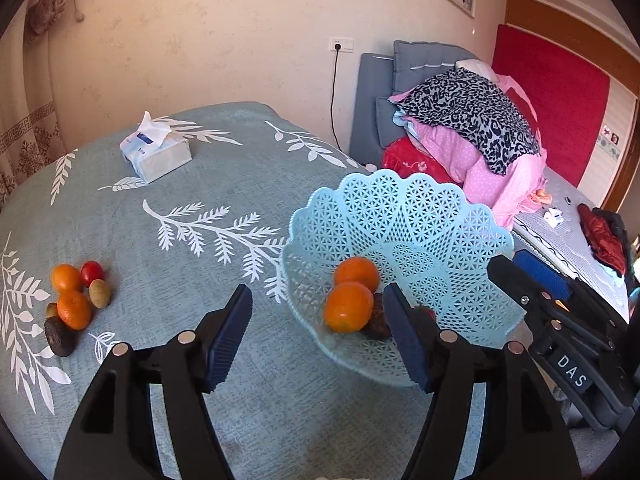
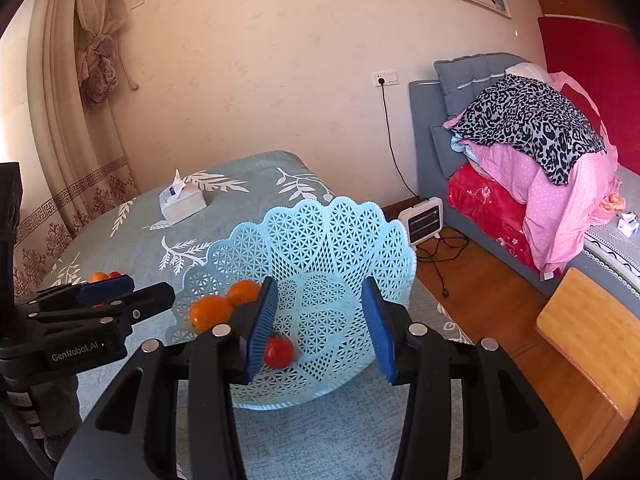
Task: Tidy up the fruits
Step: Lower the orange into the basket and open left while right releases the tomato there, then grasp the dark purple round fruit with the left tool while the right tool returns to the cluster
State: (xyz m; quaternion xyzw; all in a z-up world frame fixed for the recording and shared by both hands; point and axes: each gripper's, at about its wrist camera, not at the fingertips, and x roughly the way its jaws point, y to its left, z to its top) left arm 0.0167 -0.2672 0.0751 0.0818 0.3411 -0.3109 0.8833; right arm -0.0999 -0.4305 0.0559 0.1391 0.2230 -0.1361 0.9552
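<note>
Blue ribbed pads stand apart on the left gripper (image 1: 318, 334), nothing pressed between them, and they hang over the near rim of the pale blue lattice basket (image 1: 400, 208). Just past its tips sit two oranges (image 1: 348, 306) inside the basket, with a dark fruit (image 1: 378, 322) tucked beside them under the right-hand pad. The right gripper (image 2: 320, 326) is also parted and empty, poised over the basket's middle; a red tomato (image 2: 279, 351) lies loose on the lattice floor just beside its left pad, not touched on both sides.

That reads as a drop-off: both tools look freshly unloaded above the basket.

Well off to the left of the left gripper, on the leaf-print cloth (image 1: 168, 320), waits the remaining pile (image 1: 74, 302): two oranges, a tomato, a kiwi-like fruit, an avocado. The next move calls for the left tool to swing out there, jaws wide, and straddle a single fruit without nudging its neighbours, which sit touching one another.
</note>
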